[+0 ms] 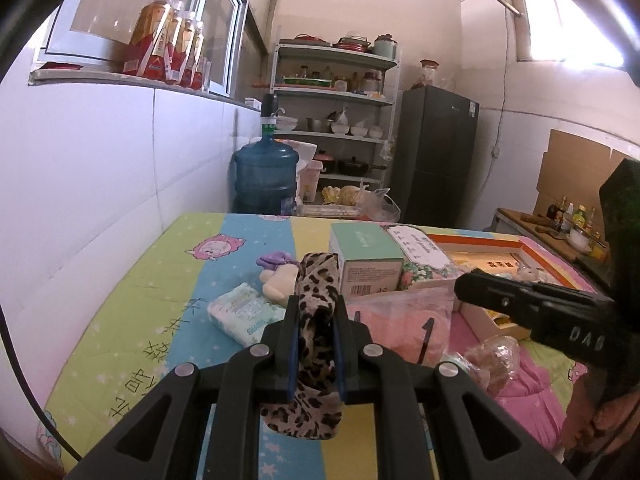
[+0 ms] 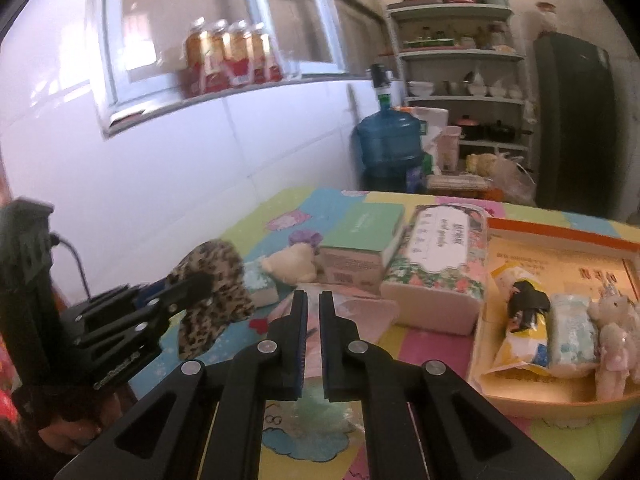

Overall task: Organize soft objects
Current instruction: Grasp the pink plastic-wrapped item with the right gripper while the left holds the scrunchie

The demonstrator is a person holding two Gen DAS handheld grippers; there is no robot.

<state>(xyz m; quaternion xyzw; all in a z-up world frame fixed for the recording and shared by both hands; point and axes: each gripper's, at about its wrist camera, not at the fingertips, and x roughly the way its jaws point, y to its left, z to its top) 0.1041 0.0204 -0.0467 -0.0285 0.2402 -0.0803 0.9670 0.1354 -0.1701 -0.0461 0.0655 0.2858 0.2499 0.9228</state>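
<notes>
Left tool [image 1: 316, 300] pinches limp, leopard-print fabric [image 1: 316, 280].

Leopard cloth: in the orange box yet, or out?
Out. The leopard cloth hangs clamped in the left tongs above the bedsheet, away from the orange box.

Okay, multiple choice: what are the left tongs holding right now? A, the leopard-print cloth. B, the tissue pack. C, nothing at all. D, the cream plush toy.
A: the left tongs are shut on the leopard-print cloth, which hangs between their pads above the table.
</notes>
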